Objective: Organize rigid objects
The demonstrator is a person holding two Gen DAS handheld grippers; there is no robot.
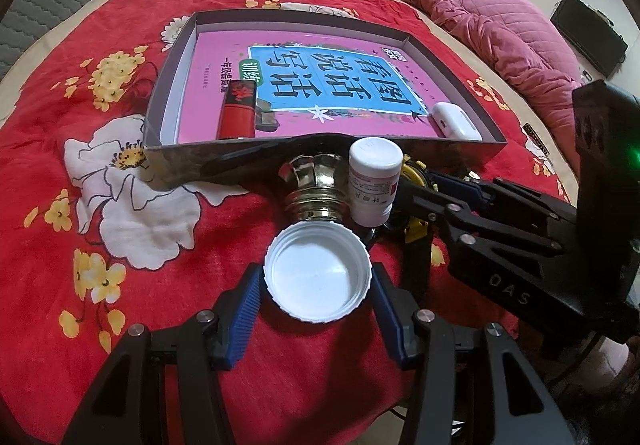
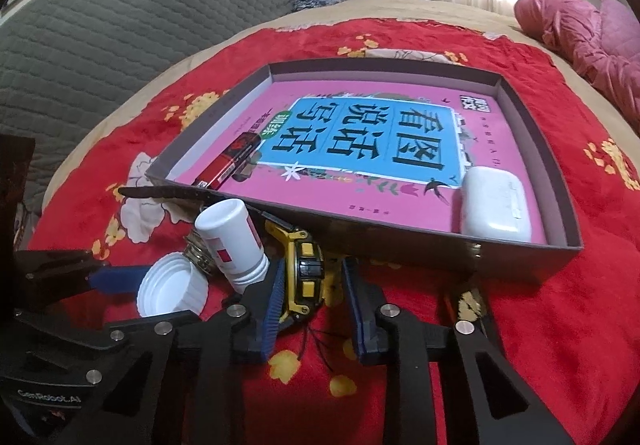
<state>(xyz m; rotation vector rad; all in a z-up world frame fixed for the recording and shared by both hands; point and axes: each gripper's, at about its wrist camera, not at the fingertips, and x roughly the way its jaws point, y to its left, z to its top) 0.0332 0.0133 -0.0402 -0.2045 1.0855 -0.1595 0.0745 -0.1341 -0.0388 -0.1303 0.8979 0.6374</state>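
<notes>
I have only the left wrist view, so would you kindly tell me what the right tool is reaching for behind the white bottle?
Observer: A yellow and black tape measure lies between the right tool's fingers.
Operator: Thanks. My left tool grips the white lid. Is the tape measure clamped?
Observer: Not yet. The jaws are open, and there is a gap between the tape measure and one finger.
</notes>
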